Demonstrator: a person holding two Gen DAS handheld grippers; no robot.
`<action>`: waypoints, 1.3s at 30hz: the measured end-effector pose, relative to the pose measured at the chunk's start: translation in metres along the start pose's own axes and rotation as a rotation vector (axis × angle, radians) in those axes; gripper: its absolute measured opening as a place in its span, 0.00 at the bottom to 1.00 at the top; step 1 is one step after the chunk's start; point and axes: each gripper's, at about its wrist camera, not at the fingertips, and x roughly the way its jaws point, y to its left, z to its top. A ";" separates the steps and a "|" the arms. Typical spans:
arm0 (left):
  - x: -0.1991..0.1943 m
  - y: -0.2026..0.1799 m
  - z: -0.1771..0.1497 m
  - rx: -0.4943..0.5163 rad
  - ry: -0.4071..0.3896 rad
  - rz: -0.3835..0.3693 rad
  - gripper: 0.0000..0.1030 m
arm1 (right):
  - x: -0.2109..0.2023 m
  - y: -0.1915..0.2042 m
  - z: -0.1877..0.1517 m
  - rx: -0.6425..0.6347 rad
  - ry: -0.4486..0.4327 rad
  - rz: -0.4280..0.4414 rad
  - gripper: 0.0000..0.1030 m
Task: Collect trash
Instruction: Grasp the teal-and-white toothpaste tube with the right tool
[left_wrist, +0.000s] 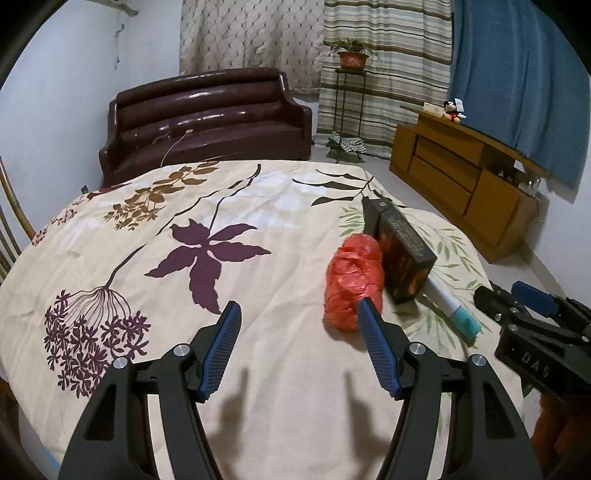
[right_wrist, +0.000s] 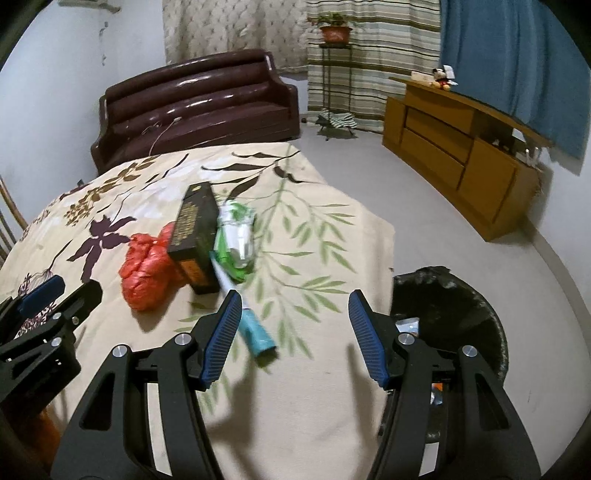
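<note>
Jaws on both the left gripper (left_wrist: 299, 314) and the right gripper (right_wrist: 291, 302) stand well apart with nothing between them, both angled down over the leaf-patterned surface (left_wrist: 258, 206). Near its right edge lie a dark box (right_wrist: 195, 236), a crumpled red plastic bag (right_wrist: 147, 269) touching its left side, a clear-and-green wrapper (right_wrist: 236, 236) touching its right, and a white tube with a teal end (right_wrist: 255, 328). Beside that edge on the floor stands a black-lined trash bin (right_wrist: 450, 302).

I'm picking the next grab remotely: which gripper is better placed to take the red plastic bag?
Left, probably. The left gripper is open and empty, with the red plastic bag right at its fingertip. The right gripper, also open, sits nearer the white-and-teal tube and the black bin.
</note>
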 end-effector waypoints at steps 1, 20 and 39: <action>0.001 0.002 0.001 -0.001 0.001 -0.002 0.62 | 0.001 0.003 0.000 -0.006 0.003 0.003 0.57; 0.014 0.004 0.000 0.000 0.029 -0.026 0.65 | 0.030 0.027 -0.004 -0.066 0.119 0.038 0.22; 0.007 0.002 -0.004 0.005 0.021 -0.030 0.65 | -0.003 0.027 -0.016 -0.051 0.083 0.071 0.12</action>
